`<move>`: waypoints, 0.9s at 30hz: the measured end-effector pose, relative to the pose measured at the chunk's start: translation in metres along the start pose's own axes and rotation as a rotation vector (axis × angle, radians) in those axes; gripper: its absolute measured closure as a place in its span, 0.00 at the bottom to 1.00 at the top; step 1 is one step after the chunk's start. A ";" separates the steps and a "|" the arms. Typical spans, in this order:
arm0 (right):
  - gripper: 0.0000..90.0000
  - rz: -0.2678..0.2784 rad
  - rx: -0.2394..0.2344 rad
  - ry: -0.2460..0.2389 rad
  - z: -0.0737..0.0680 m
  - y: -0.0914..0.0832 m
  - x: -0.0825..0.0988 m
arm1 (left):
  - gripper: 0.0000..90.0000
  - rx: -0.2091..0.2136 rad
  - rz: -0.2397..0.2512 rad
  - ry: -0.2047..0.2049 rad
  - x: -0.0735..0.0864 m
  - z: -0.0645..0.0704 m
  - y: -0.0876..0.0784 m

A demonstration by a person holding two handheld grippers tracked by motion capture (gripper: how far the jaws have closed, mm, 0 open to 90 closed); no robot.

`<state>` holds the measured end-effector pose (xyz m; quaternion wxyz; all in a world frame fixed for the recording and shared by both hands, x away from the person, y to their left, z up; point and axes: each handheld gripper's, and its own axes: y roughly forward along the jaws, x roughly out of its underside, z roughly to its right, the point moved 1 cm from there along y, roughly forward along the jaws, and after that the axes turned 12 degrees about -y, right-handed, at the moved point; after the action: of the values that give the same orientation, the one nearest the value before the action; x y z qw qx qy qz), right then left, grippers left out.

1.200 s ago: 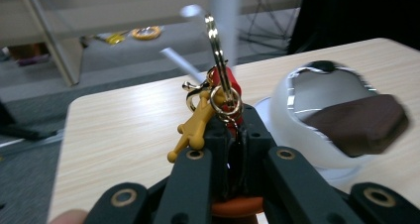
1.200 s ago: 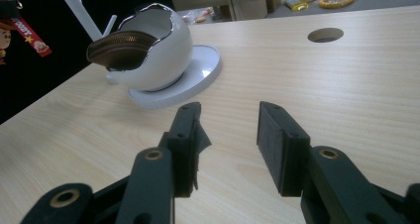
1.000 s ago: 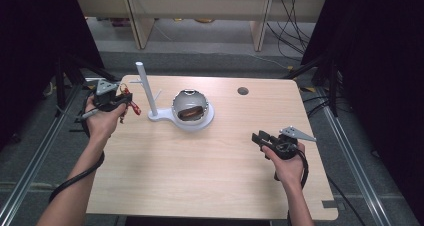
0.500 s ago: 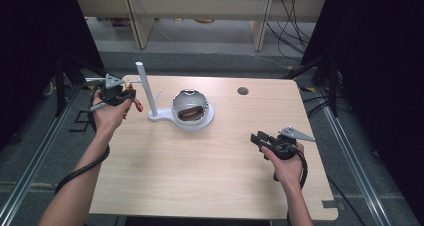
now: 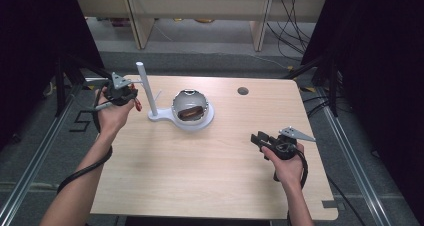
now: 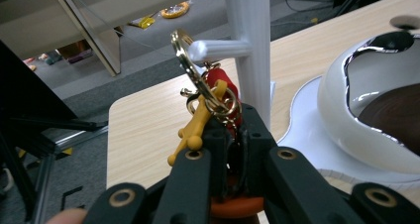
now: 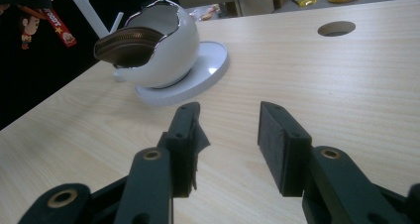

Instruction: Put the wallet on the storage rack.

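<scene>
My left gripper [image 6: 233, 135] is shut on a keychain [image 6: 208, 102] that has a gold ring, a yellow figure and a red strap. The gold ring [image 6: 187, 65] stands right at the tip of a short peg [image 6: 220, 48] on the white stand's post [image 6: 252, 40]; whether it has slipped onto the peg I cannot tell. In the high view the left gripper [image 5: 131, 97] is just left of the post [image 5: 145, 88]. My right gripper [image 7: 228, 135] is open and holds nothing, low over the table at the right [image 5: 259, 140].
On the stand's round base sits a white egg-shaped bowl [image 5: 190, 106] holding a brown zipped pouch [image 7: 126, 43]. The wooden table [image 5: 200, 171] has a cable hole [image 5: 243, 91] at its far side. Shelves and cables lie on the floor beyond the table.
The left hand has shifted slightly right and away, bringing the keychain up to the post's peg. The right hand has stayed put.
</scene>
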<state>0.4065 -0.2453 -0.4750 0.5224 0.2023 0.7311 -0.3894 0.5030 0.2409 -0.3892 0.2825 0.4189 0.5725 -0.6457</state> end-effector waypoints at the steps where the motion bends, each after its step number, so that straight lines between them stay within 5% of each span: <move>1: 0.68 -0.001 -0.001 0.000 0.000 0.000 0.000 | 0.93 -0.010 -0.001 0.008 0.000 0.001 0.000; 7: 0.67 -0.009 0.006 -0.016 0.001 0.002 0.002 | 0.93 -0.031 -0.019 0.075 -0.001 0.008 0.003; 14: 0.67 -0.005 0.008 -0.011 0.002 -0.001 0.001 | 0.93 -0.009 -0.022 0.064 -0.001 0.003 0.000; 15: 0.67 -0.020 0.003 0.040 -0.001 -0.002 0.001 | 0.93 0.003 -0.008 0.032 0.000 0.002 0.000; 17: 0.67 -0.001 0.014 -0.017 0.004 0.000 0.002 | 0.93 0.034 -0.005 0.018 0.001 -0.002 -0.002; 18: 0.67 -0.006 0.013 -0.005 0.003 -0.001 0.002 | 0.93 0.051 -0.004 0.013 0.001 -0.003 -0.003; 22: 0.67 -0.003 0.016 -0.018 0.003 -0.001 0.002 | 0.93 0.104 -0.019 0.051 0.005 -0.008 -0.008; 25: 0.67 -0.006 0.013 -0.005 0.003 -0.002 0.002 | 0.93 0.165 -0.004 0.137 0.006 -0.013 -0.014; 26: 0.67 -0.009 0.015 -0.006 0.004 -0.002 0.002 | 0.93 0.176 0.000 0.111 0.007 -0.012 -0.015; 27: 0.67 -0.011 0.018 -0.006 0.004 -0.002 0.002 | 0.93 0.196 -0.006 0.153 0.005 -0.014 -0.018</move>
<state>0.4067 -0.2494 -0.4769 0.5205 0.2020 0.7271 -0.3995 0.4883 0.2587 -0.3844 0.1941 0.4906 0.5279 -0.6655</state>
